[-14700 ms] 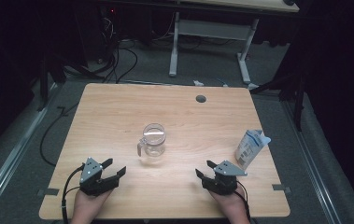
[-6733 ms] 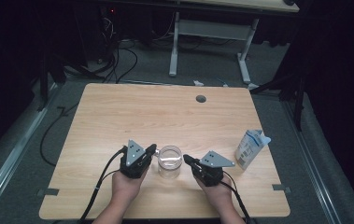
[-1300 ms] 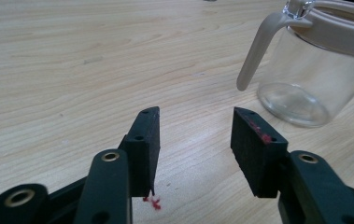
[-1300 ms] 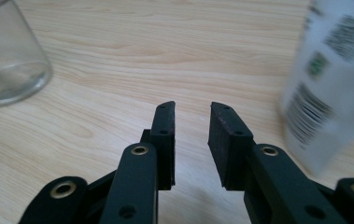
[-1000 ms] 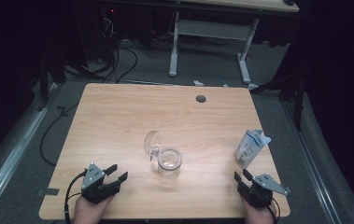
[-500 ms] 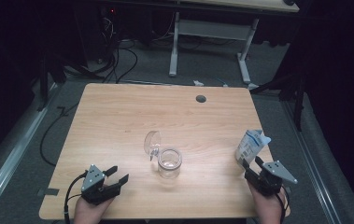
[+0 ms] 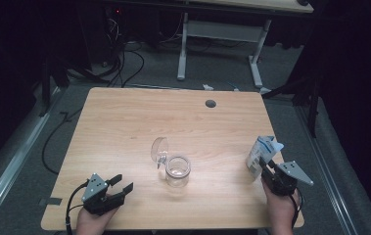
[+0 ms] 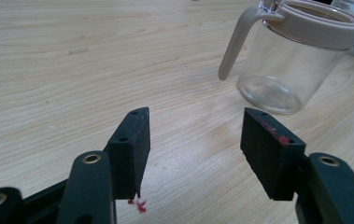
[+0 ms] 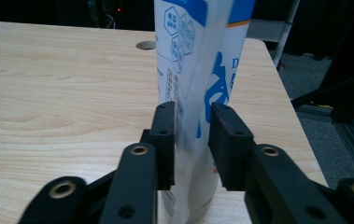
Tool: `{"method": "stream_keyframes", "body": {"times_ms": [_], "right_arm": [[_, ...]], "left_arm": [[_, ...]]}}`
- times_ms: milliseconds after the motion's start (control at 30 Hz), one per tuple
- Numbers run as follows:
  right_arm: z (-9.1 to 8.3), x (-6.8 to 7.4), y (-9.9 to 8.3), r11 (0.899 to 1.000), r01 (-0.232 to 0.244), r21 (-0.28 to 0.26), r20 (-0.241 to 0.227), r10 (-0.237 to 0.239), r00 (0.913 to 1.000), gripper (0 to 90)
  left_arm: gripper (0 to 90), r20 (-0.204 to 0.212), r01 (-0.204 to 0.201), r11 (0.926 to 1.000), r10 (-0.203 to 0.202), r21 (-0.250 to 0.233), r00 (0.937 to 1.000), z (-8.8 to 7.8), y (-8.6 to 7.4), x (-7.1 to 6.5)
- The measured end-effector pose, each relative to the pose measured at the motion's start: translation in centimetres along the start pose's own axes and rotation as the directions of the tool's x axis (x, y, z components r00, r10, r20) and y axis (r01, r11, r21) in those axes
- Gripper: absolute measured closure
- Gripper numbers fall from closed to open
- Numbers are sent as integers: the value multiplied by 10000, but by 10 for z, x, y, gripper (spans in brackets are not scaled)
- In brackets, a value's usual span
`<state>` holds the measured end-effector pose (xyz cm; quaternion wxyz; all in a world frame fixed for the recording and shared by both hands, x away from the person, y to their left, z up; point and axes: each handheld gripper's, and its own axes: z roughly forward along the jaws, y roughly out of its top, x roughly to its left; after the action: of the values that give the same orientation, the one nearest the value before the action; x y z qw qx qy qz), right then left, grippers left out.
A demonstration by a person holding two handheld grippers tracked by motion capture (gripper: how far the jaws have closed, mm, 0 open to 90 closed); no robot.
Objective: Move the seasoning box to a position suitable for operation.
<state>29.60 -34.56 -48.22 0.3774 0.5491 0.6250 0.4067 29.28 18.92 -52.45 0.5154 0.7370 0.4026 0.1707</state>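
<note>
- Right now the right gripper [image 7: 267, 169] sits at the right edge of the desk [image 7: 124, 127], with its jaws set around the lower part of an upright white-and-blue pouch [image 7: 262, 152].
- Its jaws have just been closing; in the right gripper view the pouch [image 9: 198, 93] stands between the two black pads [image 9: 165, 140], and both pads press against its sides.
- That view also brings out the blue print on the pouch and the round hole in the desk behind it [image 9: 145, 45]; the high view gives only a small white-and-blue shape with an open, crumpled top.
- Over at the near left corner, the left gripper [image 7: 119, 187] rests with its jaws well apart and nothing between them.
- From the left gripper view, a clear glass jar [image 8: 296, 65] with a beige rim and handle lies ahead of the right-hand jaw, apart from it.
- Seen from above, the jar [image 7: 177, 171] stands mid-desk between the two grippers, its clear lid [image 7: 159, 150] raised at the back.
</note>
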Motion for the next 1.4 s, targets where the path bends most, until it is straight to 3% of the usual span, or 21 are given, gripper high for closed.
{"method": "stream_keyframes", "body": {"times_ms": [367,533,633,867,1167,1400], "right_arm": [[4,1,-1,9999,128,35,74,-128,9999,722],[4,1,0,9992,380,115,106,-381,9992,794],[4,0,2,9988,453,192,-33,-453,9990,835],[3,-5,1,9999,109,122,-666,-100,9977,863],[4,-3,2,9996,266,133,-724,-256,9970,863],[4,-4,4,9993,296,246,-855,-274,9960,867]], "left_arm": [[430,-7,-12,10000,12,-4,10000,1,-1,-1],[430,4,-38,10000,38,3,10000,1,-1,-1],[430,55,-32,10000,32,-3,10000,1,-1,-1],[429,258,-8,10000,9,-28,9997,2,-2,-3],[426,476,-113,9997,123,-194,9988,0,-1,-4],[390,419,-522,9982,535,-305,9977,-2,-1,-9]]}}
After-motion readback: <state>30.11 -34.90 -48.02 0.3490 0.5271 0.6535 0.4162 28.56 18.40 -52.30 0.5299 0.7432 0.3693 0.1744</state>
